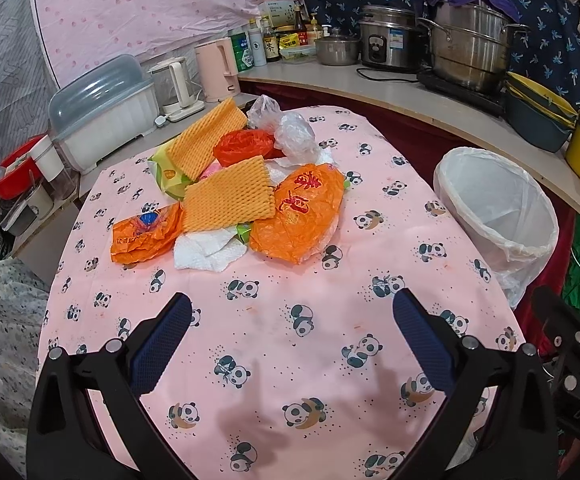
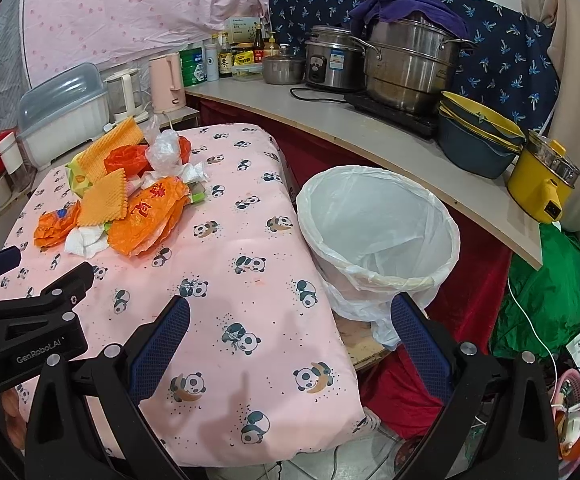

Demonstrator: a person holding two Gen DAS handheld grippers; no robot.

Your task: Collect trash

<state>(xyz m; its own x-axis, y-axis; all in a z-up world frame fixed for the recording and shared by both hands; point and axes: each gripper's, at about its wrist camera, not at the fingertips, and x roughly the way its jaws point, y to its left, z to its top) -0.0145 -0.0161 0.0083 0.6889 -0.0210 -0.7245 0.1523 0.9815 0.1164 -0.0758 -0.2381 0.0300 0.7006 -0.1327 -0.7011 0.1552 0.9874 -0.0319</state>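
Note:
A heap of trash lies on the far part of the panda-print table (image 1: 274,344): two orange foam nets (image 1: 226,196), orange plastic bags (image 1: 302,212), a red bag (image 1: 242,144), clear bags (image 1: 290,132) and white tissue (image 1: 206,250). A white-lined bin (image 1: 498,208) stands off the table's right edge. My left gripper (image 1: 292,312) hovers open over the near cloth, well short of the heap. My right gripper (image 2: 290,314) is open above the table's right edge, near the bin (image 2: 378,220). The heap (image 2: 130,200) sits far left of it. The left gripper's body (image 2: 30,320) shows at lower left.
A counter (image 2: 330,120) behind the bin holds steel pots (image 2: 410,68), a rice cooker, stacked bowls (image 2: 478,136) and a yellow pot (image 2: 542,184). Kettles and a dish box (image 1: 102,112) stand behind the table on the left. A green bag (image 2: 542,292) lies on the floor at right.

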